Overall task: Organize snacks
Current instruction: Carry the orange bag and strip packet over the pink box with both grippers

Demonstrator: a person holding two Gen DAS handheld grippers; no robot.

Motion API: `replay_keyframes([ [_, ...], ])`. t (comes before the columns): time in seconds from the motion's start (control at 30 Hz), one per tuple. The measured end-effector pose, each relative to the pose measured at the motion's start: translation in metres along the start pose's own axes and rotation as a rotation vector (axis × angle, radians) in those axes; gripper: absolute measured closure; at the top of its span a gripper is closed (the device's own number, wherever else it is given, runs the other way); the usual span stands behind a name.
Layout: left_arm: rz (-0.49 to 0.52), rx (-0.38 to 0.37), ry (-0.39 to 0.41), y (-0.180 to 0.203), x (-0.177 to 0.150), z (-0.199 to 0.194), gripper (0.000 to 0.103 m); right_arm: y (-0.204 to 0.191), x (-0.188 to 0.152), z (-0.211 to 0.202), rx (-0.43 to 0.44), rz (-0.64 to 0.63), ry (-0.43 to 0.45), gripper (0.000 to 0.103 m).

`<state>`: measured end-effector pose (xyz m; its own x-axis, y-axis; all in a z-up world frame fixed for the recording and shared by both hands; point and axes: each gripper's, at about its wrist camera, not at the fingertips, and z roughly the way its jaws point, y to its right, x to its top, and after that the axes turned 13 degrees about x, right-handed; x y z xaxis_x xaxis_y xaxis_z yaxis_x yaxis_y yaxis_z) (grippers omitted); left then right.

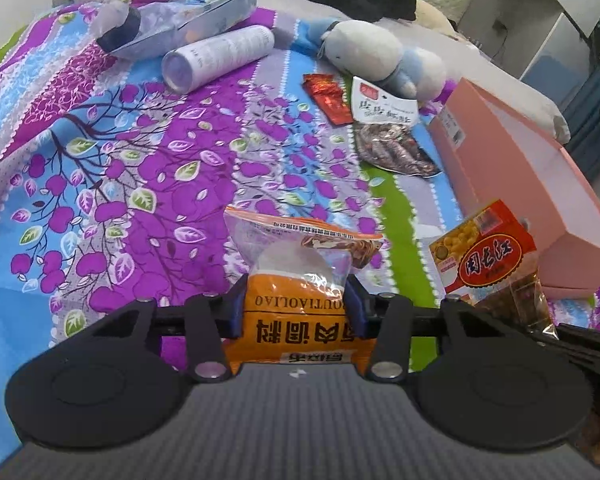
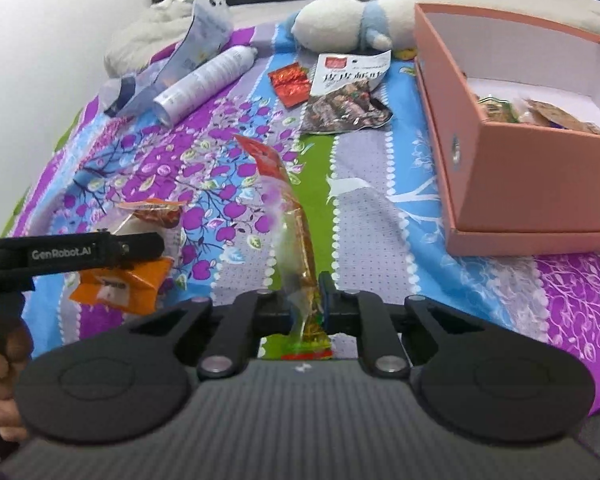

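Note:
My left gripper (image 1: 296,304) is shut on an orange seasoning packet (image 1: 300,320), held above the patterned bedsheet; the right wrist view shows the same packet (image 2: 120,284) under that gripper (image 2: 148,256). My right gripper (image 2: 304,300) is shut on a long red and clear snack packet (image 2: 296,232), which stands edge-on. From the left wrist view its red and yellow face (image 1: 488,256) shows beside the pink box (image 1: 520,168). The open pink box (image 2: 532,184) lies to the right and holds several snacks (image 2: 540,114). A small red packet (image 1: 328,98) and a white-topped packet of dark snacks (image 1: 388,128) lie on the sheet.
At the far end of the bed lie a white spray can (image 1: 220,56), a blue-grey pouch (image 1: 180,28) and a white and blue plush toy (image 1: 380,56). A hand (image 2: 4,360) grips the left tool's handle. Dark clothing and pillows sit beyond.

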<state>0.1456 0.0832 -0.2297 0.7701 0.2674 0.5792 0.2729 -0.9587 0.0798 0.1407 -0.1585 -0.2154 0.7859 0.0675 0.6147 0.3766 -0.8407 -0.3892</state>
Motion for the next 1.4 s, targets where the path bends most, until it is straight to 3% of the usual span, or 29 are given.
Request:
replay_keyframes([
  [0.53, 0.024, -0.110, 0.053, 0.065, 0.025, -0.077, 0.050, -0.001, 0.022, -0.088, -0.038, 0.069, 0.153, 0.088],
  [0.9, 0.118, -0.230, 0.101, 0.125, 0.020, -0.120, 0.050, 0.016, 0.016, -0.148, -0.122, 0.132, 0.261, 0.088],
  [1.1, 0.162, -0.277, 0.096, 0.152, 0.014, -0.124, 0.050, 0.031, 0.008, -0.166, -0.143, 0.173, 0.290, 0.088],
  [1.4, 0.210, -0.276, 0.051, 0.184, 0.027, -0.103, 0.050, 0.060, 0.012, -0.164, -0.134, 0.245, 0.299, 0.088],
])
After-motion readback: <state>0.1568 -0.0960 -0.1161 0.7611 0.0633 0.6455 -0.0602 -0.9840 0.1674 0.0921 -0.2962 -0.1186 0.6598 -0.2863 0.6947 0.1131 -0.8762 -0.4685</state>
